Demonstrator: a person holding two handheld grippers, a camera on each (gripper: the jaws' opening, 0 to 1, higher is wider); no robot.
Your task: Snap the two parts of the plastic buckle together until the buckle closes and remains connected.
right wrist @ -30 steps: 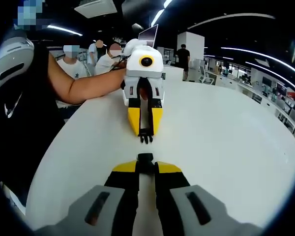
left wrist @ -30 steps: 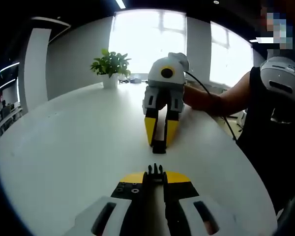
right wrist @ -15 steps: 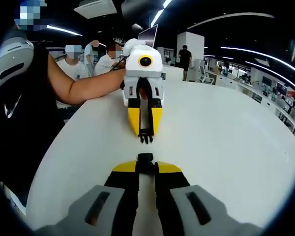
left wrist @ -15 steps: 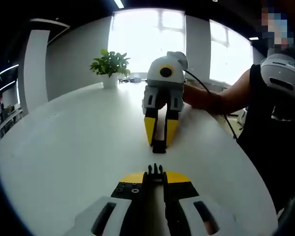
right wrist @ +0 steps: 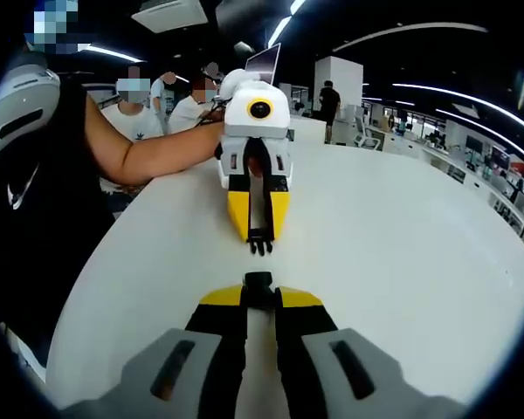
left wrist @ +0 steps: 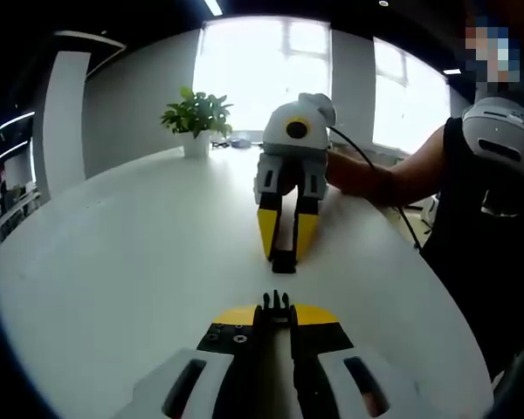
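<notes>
Facing tip to tip over the white table (left wrist: 113,262), apart: black pronged buckle half (left wrist: 276,302) pinched in left gripper (left wrist: 276,314), prongs toward black socket half (right wrist: 258,281) pinched in right gripper (right wrist: 258,297).

Both buckle halves, the pronged part (left wrist: 276,302) and the socket part (right wrist: 258,280), are black, between yellow-tipped jaws over a plain white table (right wrist: 402,236)

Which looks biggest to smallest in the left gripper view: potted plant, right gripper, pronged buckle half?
1. right gripper
2. potted plant, though it stands farther off, so its true size is unsure
3. pronged buckle half, smallest despite being nearest
</notes>
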